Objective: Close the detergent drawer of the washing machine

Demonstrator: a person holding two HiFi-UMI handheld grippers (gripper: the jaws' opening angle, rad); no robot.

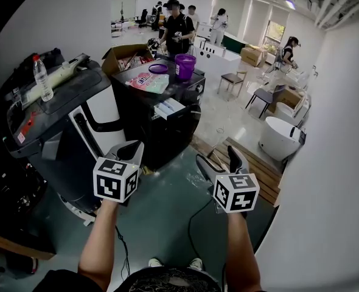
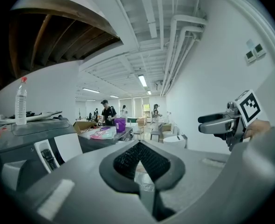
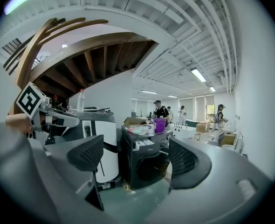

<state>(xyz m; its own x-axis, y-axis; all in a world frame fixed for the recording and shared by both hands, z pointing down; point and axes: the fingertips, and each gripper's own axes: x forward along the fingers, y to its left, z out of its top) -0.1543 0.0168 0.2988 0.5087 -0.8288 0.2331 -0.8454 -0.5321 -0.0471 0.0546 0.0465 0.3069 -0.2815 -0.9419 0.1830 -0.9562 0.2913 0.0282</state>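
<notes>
A black washing machine stands ahead of me, also seen in the right gripper view. Its white detergent drawer sticks out of the top front, small between the jaws. My left gripper hovers short of the machine's lower front; its pads meet with nothing between them. The right gripper hangs level with it on the right, open and empty, aimed at the machine from a distance. Neither touches the drawer.
A grey-and-white appliance with a water bottle stands left of the washer. On the washer sit a purple bucket, a pink packet and a cardboard box. Wooden platform, bathtub and people lie beyond.
</notes>
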